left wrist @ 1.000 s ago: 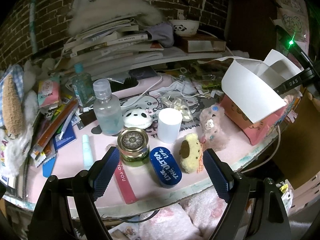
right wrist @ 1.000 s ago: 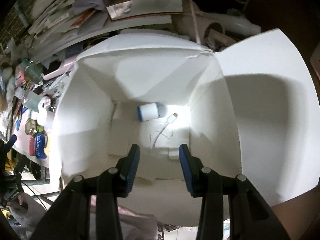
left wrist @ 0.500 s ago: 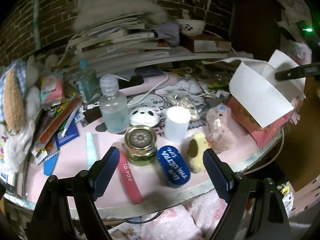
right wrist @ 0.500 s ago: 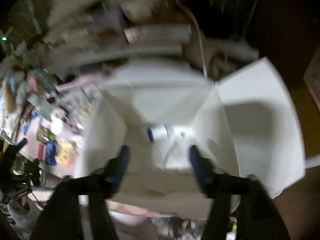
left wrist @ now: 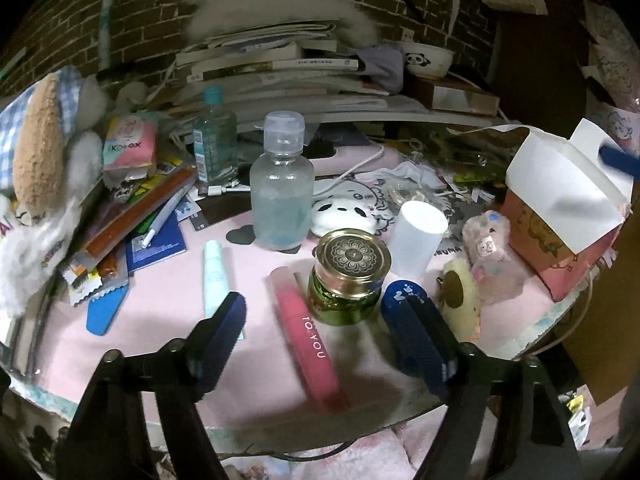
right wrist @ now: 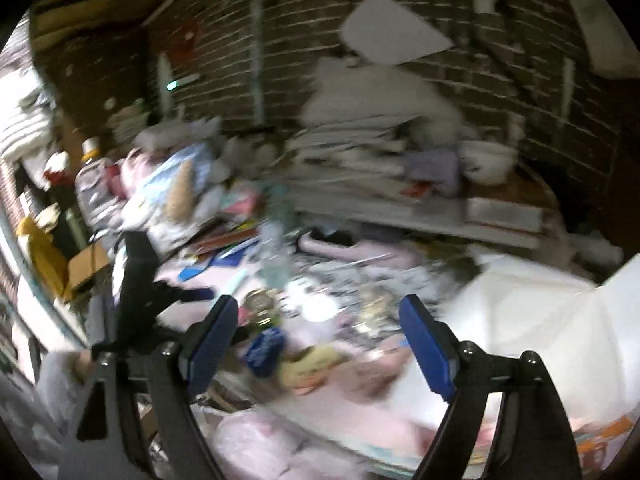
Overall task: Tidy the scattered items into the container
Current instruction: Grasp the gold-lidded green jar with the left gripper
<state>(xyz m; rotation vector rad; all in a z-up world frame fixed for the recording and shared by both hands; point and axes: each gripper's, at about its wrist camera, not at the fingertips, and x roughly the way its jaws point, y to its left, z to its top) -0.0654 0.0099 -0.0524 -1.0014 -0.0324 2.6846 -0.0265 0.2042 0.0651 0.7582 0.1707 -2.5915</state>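
Left wrist view: the left gripper (left wrist: 324, 336) hangs low over the front of the pink table (left wrist: 168, 300), its fingers spread wide and holding nothing. Take the gold-lidded jar (left wrist: 347, 276) as the landmark: it stands between the two fingers, a little beyond their tips. A pink tube (left wrist: 307, 338) marked "TO YOU" lies just left of the jar, and a pale blue tube (left wrist: 216, 276) lies further left. A blue tin (left wrist: 400, 300) sits just right of the jar, partly behind the right-hand finger, with a yellow plush toy (left wrist: 460, 300) and a pink plush toy (left wrist: 494, 256) beyond it. Behind the jar stand a white cup (left wrist: 416, 238), a panda-faced item (left wrist: 344, 216) and a clear bottle (left wrist: 282, 184). The cardboard box (left wrist: 560, 200), flaps open, sits well to the right of the jar at the table's edge. The right wrist view is blurred; the right gripper (right wrist: 320, 340) has its fingers wide apart and empty, pointing over the table with the box (right wrist: 540, 320) on its right.
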